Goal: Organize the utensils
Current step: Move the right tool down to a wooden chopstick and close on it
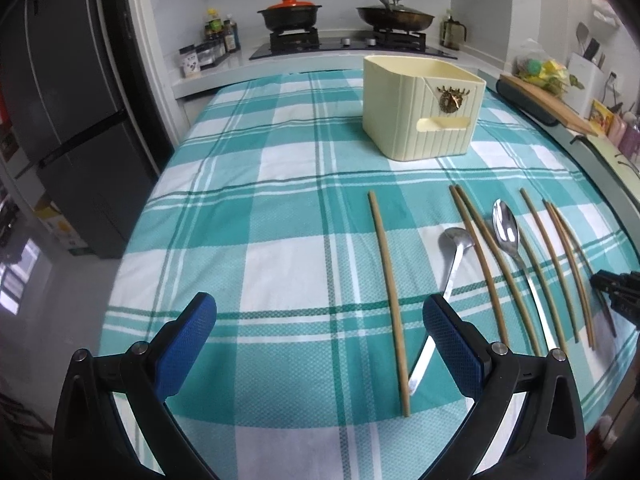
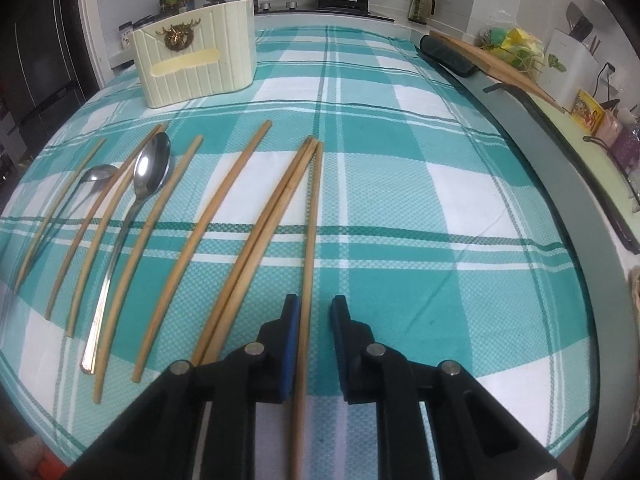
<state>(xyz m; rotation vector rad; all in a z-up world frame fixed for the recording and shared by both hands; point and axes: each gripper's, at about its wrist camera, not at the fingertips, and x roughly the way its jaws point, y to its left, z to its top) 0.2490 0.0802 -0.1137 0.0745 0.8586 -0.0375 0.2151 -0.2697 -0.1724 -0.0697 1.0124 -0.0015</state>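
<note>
On the teal and white checked tablecloth (image 2: 400, 152) the rightmost wooden chopstick (image 2: 311, 232) lies with its long axis running from near to far, its far tip leaning slightly right. The right gripper (image 2: 316, 312) stands narrow around its near part; the left pad touches it, the right pad stays apart. The left gripper (image 1: 320, 312) hangs wide and empty. The cream ribbed utensil holder (image 1: 420, 108) stands far behind.

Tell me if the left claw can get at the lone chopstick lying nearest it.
Probably yes. The left claw stands open above the cloth, and the lone chopstick lies bare between its fingers' line, with only the small spoon close beside it.
</note>
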